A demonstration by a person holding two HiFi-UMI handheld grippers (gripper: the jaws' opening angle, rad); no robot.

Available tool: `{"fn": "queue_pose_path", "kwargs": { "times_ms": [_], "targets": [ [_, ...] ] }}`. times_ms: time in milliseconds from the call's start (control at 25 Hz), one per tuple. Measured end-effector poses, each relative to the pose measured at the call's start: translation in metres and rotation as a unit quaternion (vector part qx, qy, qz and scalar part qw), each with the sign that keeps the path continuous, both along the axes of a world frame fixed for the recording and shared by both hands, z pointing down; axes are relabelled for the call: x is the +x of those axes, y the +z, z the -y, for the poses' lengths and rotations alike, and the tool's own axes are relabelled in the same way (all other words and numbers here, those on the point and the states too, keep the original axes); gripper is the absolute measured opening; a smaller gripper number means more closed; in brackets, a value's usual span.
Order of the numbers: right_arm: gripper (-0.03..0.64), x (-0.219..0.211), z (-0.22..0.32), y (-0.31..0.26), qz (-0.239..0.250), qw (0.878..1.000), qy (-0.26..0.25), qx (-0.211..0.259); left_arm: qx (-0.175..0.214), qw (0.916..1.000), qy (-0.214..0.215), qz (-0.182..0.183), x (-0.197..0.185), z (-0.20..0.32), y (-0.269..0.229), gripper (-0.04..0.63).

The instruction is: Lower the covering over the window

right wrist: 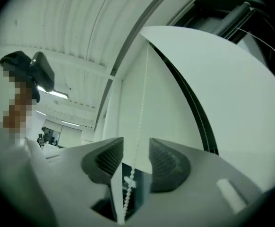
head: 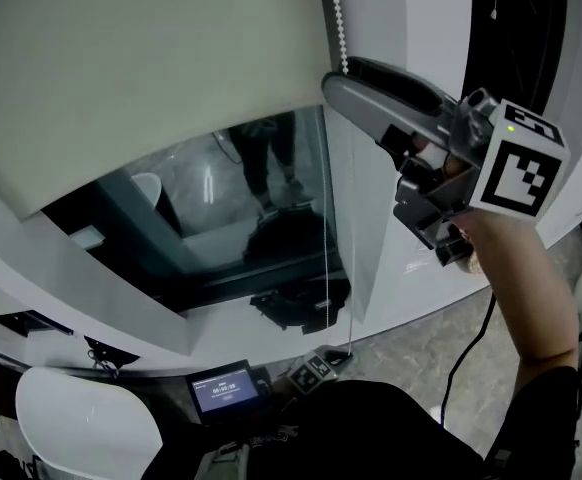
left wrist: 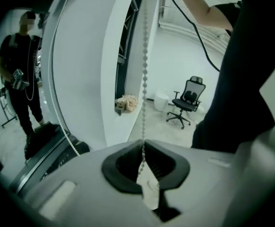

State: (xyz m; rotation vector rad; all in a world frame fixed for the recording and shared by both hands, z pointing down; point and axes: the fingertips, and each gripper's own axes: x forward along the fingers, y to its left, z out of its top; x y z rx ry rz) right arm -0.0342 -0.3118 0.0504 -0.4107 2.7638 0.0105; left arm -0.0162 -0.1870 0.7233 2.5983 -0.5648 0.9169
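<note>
While my left gripper pinches the bead chain between closed jaws, my right gripper stands wide open around the same chain, not pressing it. The blind covers the upper part of the window.

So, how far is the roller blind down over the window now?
Done: the roller blind covers the upper part of the window; its lower part is bare. In hand: the left gripper is shut on the bead chain; the right gripper is open, raised, with the chain between its jaws. Left: probably more pulls until the window is covered.
</note>
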Motion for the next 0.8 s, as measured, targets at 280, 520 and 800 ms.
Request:
{"fn": "queue_pose_path", "kwargs": {
  "times_ms": [280, 520, 800],
  "targets": [
    [0.012, 0.0, -0.002, -0.005, -0.097, 0.972, 0.127, 0.17, 0.014, 0.9992, -0.039, 0.001, -0.026, 0.01, -0.001, 0.015],
    [0.012, -0.003, 0.001, 0.131, -0.309, 0.908, 0.179, 0.218, 0.045, 0.9849, -0.157, -0.059, -0.084, 0.032, -0.027, 0.018],
    [0.012, 0.015, 0.007, 0.357, -0.372, 0.902, 0.207, 0.073, 0.088, 0.9298, -0.243, -0.262, -0.105, 0.074, -0.191, 0.018]
  ]
}}
